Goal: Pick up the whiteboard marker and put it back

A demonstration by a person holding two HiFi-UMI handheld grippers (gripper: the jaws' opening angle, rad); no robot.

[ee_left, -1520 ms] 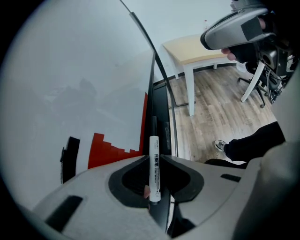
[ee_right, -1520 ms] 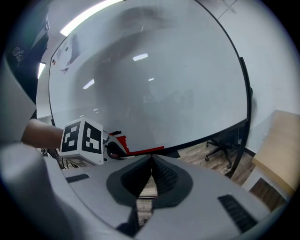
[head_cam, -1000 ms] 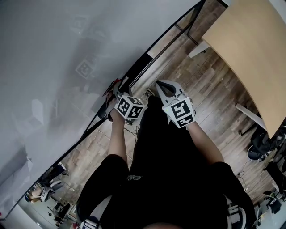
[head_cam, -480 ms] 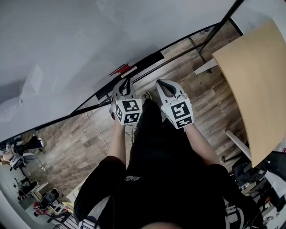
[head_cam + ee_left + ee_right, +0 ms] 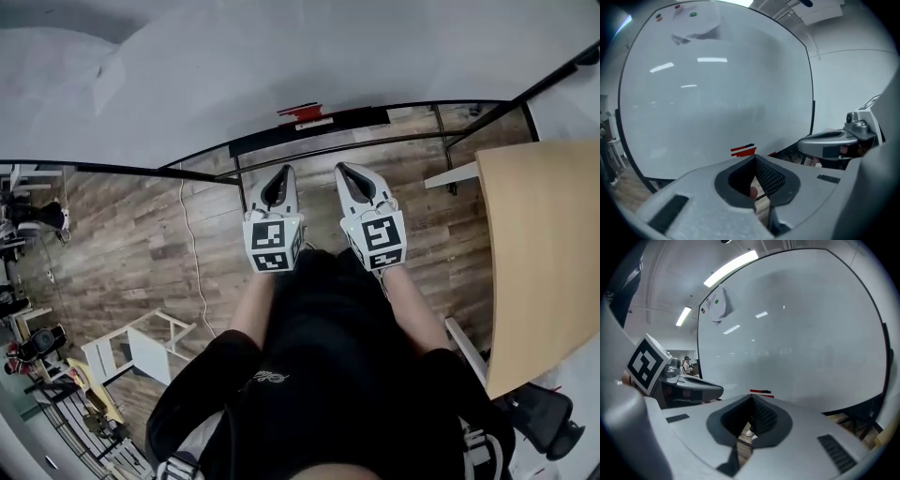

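Observation:
A red whiteboard marker [image 5: 302, 113] lies on the tray at the lower edge of the whiteboard [image 5: 281, 56], ahead of both grippers. It also shows as red strips low on the board in the left gripper view [image 5: 743, 150] and the right gripper view [image 5: 761, 392]. My left gripper [image 5: 281, 173] is held level short of the tray, shut, with nothing between its pads [image 5: 754, 158]. Beside it, my right gripper [image 5: 345, 169] stands shut and empty [image 5: 752, 397]. The two are side by side and neither touches the marker.
A light wooden table [image 5: 544, 262] stands at the right. The whiteboard's black stand bars [image 5: 375, 141] run across the wood floor below the tray. A white stool [image 5: 141, 347] and a cable [image 5: 192, 253] are at the left. A paper sheet [image 5: 693, 30] hangs high on the board.
My left gripper was open at the tray by the red marker; it has drawn back, risen, rolled upright and shut empty. The right gripper has risen too. The marker stays on the tray.

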